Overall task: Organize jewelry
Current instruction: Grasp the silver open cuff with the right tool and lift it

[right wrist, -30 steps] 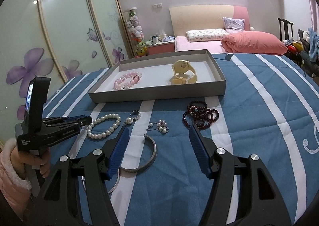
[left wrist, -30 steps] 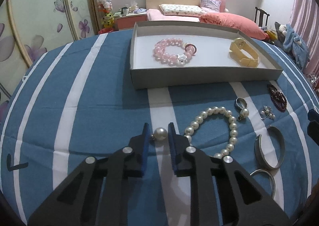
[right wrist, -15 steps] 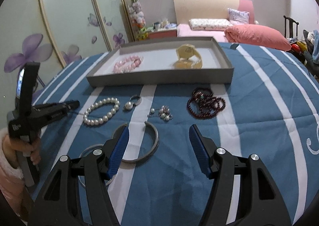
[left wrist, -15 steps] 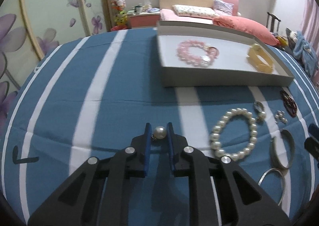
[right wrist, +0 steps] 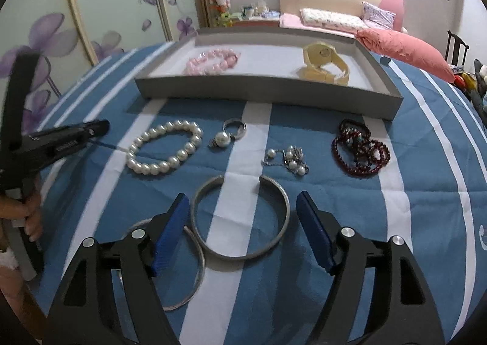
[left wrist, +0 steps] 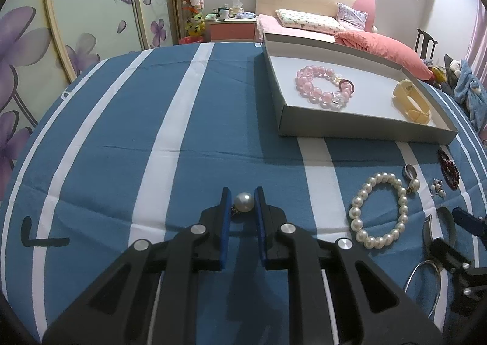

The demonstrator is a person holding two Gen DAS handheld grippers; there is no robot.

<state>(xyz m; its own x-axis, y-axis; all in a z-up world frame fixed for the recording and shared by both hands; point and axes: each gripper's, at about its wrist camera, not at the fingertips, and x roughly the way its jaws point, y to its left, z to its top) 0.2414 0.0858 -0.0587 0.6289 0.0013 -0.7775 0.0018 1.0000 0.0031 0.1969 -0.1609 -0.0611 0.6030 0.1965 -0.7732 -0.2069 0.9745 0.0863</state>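
Observation:
My left gripper (left wrist: pixel 242 196) is shut on a single round pearl piece (left wrist: pixel 244 202) with a small metal fitting, held over the blue striped cloth, left of the white pearl bracelet (left wrist: pixel 379 211). The right wrist view shows this gripper (right wrist: pixel 102 127) from the side at the left. My right gripper (right wrist: pixel 242 203) hangs over an open silver cuff bangle (right wrist: pixel 240 255). Its jaws are opening, and the cuff lies between the blue pads without touching them. The grey tray (right wrist: pixel 258 91) behind holds a pink bead bracelet (right wrist: pixel 213 60) and a yellow watch (right wrist: pixel 324 63).
On the cloth lie a thin silver hoop (right wrist: pixel 196 269), a pearl bracelet (right wrist: pixel 166 147), a pearl ring (right wrist: pixel 226 135), small pearl earrings (right wrist: pixel 289 158) and dark red beads (right wrist: pixel 360 148). A person's hand (right wrist: pixel 30 217) holds the left gripper. A bed and wardrobe stand behind.
My left gripper has carried the pearl leftward, away from the pearl bracelet. My right gripper has come down closer over the silver cuff and its jaws stand wider.

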